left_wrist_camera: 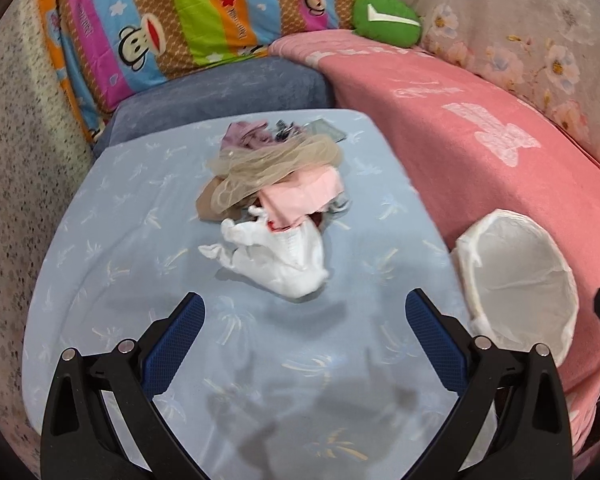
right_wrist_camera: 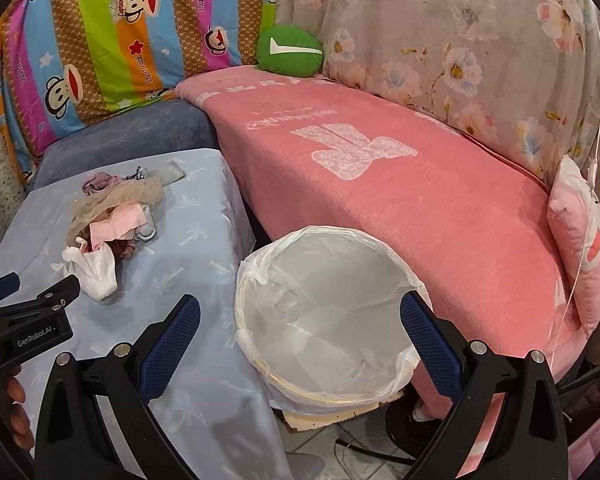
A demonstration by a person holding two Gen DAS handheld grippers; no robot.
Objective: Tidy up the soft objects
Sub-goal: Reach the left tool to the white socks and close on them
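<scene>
A small heap of soft items lies on the light blue table cover (left_wrist_camera: 140,240): a white garment (left_wrist_camera: 284,256) at the front, a pink cloth (left_wrist_camera: 300,196), beige netting (left_wrist_camera: 268,164) and a mauve piece (left_wrist_camera: 244,136) behind. My left gripper (left_wrist_camera: 305,312) hangs open just short of the white garment, holding nothing. The same heap (right_wrist_camera: 112,216) shows at the left of the right wrist view. My right gripper (right_wrist_camera: 300,314) is open over a round bin (right_wrist_camera: 260,344) lined with a white plastic bag, and holds nothing.
The bin (left_wrist_camera: 476,280) stands between the table and a sofa under a pink blanket (right_wrist_camera: 380,184). A green cushion (right_wrist_camera: 290,52), a striped cartoon cover (right_wrist_camera: 100,48), a floral cover (right_wrist_camera: 460,48) and a pink pillow (right_wrist_camera: 580,248) line the back. A hand (right_wrist_camera: 16,408) holds the left gripper's body.
</scene>
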